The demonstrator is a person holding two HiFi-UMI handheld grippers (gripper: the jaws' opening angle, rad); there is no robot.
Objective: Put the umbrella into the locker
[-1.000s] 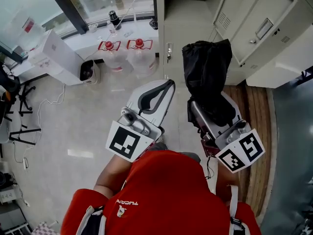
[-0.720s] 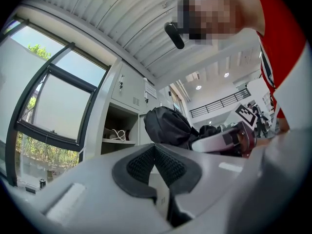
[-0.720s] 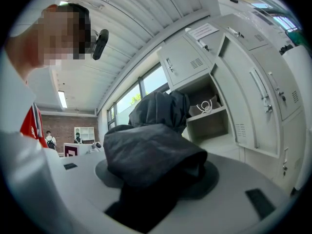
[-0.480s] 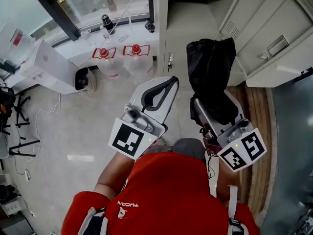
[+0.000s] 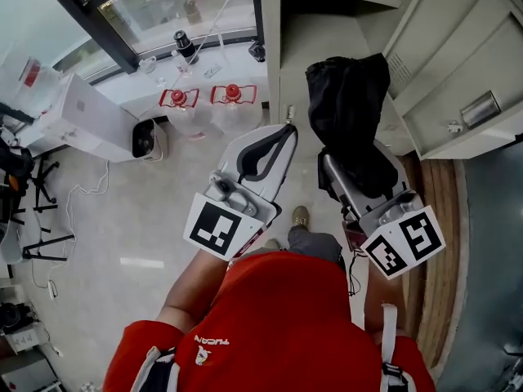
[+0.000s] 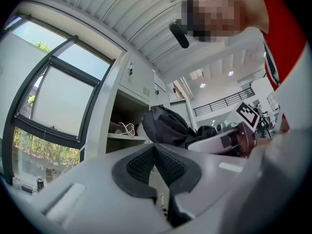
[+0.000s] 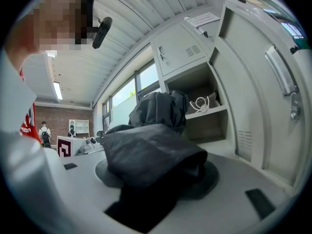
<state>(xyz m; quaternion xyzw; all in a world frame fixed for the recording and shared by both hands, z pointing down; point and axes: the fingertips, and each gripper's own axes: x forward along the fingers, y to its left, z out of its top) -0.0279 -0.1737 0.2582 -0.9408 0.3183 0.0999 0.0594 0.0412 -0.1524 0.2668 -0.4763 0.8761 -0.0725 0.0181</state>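
A black folded umbrella sticks out forward from my right gripper, whose jaws are shut on its lower end. In the right gripper view the umbrella lies bunched between the pads of that gripper and hides them. My left gripper is beside it on the left, shut and empty; its dark pads meet. The grey locker stands straight ahead, its compartment open with the door swung out to the right.
A coiled white cable lies on the locker's shelf. Two water jugs with red caps and a white box stand at the window on the left. More locker doors hang open at the right above a wooden strip.
Both grippers and the person have moved forward toward the locker, which now stands nearer. The umbrella stays in the right gripper. A shoe shows below the grippers.
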